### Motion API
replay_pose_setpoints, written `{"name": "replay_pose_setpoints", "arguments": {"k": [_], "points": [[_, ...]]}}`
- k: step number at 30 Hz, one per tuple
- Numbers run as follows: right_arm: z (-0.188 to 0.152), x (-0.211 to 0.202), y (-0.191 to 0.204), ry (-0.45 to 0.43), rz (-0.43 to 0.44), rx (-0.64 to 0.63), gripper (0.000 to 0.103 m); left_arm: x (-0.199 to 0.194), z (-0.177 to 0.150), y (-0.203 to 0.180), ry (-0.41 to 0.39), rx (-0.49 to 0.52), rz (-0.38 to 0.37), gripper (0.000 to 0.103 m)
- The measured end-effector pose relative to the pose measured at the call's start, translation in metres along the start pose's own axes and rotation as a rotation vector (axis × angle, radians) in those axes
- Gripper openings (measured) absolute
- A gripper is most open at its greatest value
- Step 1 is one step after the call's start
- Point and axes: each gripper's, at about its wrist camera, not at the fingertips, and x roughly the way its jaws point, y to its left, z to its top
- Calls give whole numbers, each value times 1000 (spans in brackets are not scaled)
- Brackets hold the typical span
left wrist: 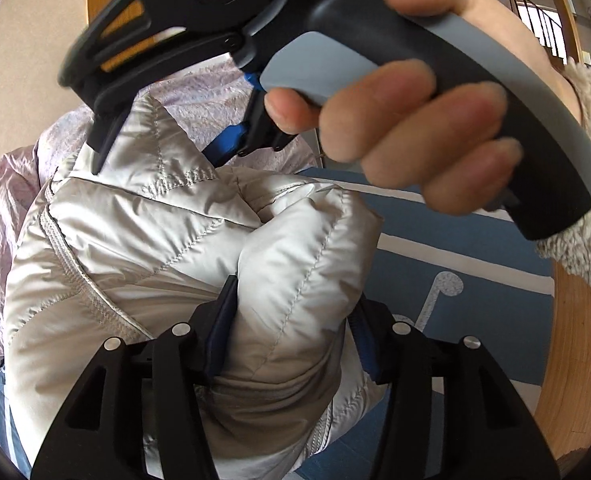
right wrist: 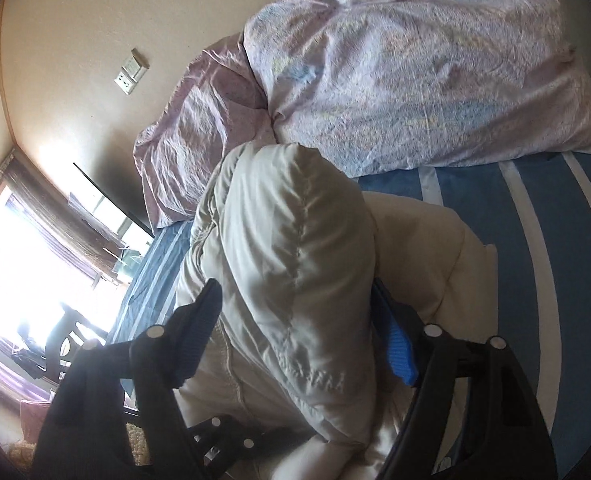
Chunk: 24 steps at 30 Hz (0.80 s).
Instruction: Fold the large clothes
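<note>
A pale silver-grey quilted puffer jacket [left wrist: 143, 232] lies bunched on the blue striped bed sheet [left wrist: 455, 248]. At the bottom of the left wrist view, my left gripper [left wrist: 291, 332] has a puffy fold of the jacket filling the gap between its blue pads, which press on it. My right gripper [left wrist: 157, 156], held by a hand [left wrist: 415, 140] in a fleece sleeve, reaches in from above at the jacket's far peak. In the right wrist view my right gripper [right wrist: 299, 320] holds a thick ridge of the jacket [right wrist: 291, 248] between its pads.
A crumpled lilac duvet [right wrist: 415, 80] and a pink pillow [right wrist: 191, 132] lie on the bed beyond the jacket. A wall with a socket [right wrist: 125, 80] and a bright window [right wrist: 23, 248] are at the left. The wooden bed edge [left wrist: 567, 352] runs at the right.
</note>
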Motion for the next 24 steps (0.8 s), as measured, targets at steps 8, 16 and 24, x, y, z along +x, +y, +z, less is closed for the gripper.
{"name": "replay_pose_setpoints", "arguments": {"k": [8,16,24], "points": [[-9,5,-48,15,22,163,18,-2,-4,-11,6,36,-22,52],[-17,12,-77,-4,41,215,18,-71,13,36,-65,-2,-44,57],[-26,16,-80,-14,31,197,20,-81,44,166,-78,-274,63,67]]}}
